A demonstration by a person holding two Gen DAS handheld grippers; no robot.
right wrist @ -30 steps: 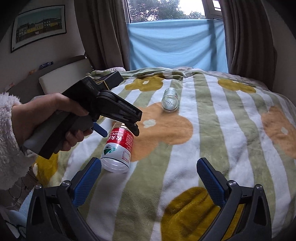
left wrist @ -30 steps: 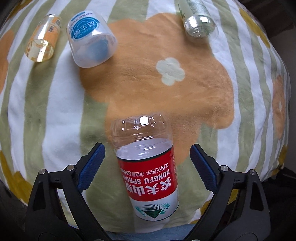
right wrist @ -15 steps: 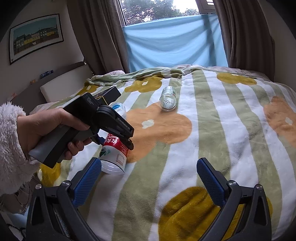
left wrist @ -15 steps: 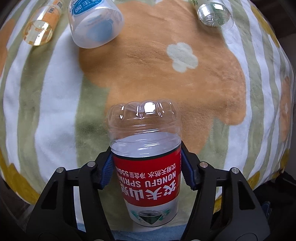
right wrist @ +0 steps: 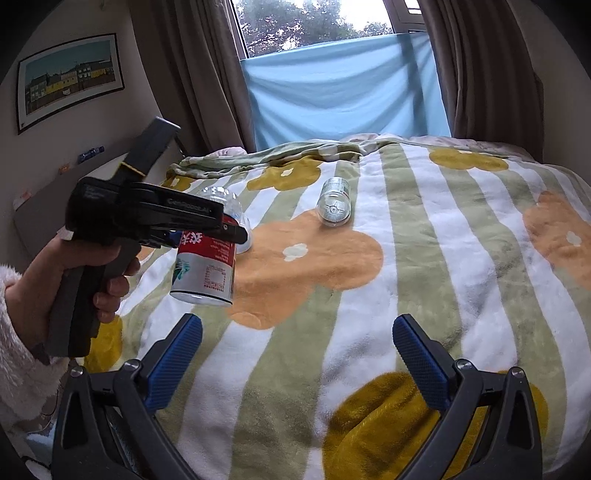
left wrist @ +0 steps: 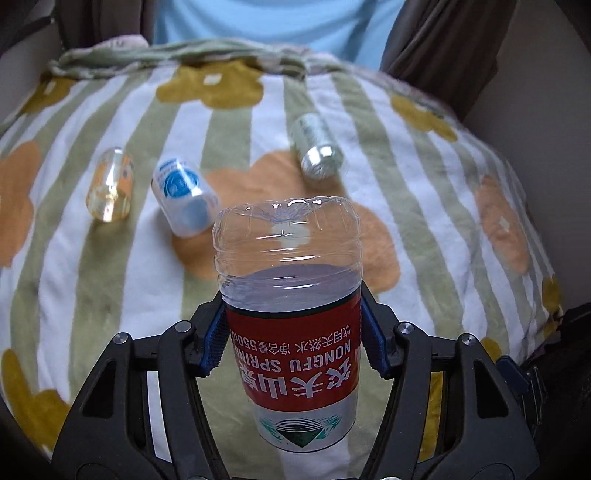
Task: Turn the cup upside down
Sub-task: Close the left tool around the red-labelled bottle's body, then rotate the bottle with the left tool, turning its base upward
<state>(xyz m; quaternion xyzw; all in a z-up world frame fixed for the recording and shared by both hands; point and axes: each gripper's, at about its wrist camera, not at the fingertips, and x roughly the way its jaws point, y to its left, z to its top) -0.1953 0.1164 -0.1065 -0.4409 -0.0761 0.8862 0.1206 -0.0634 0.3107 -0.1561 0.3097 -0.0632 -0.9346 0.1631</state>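
Glossy clear-plastic cup (left wrist: pixel 288 280) — fleecy cloth blanket (left wrist: pixel 443 236)

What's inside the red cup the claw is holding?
Nothing shows through the red cup's clear part: it looks empty. The red label hides the rest, and the left claw covers its sides.

My left wrist camera sits just behind the left hand-held gripper (left wrist: pixel 291 341) and looks forward along its fingers, very close on the cup (left wrist: pixel 290 314) between them, across the bed (left wrist: pixel 110 280) toward the blue sheet (left wrist: pixel 277 20). My right wrist camera looks out from behind the right hand-held gripper (right wrist: pixel 295 354), farther back, toward the same window end. Both views share the cup (right wrist: pixel 207 266), the bed (right wrist: pixel 424 258) and the silver bottle (right wrist: pixel 334 206) ahead.
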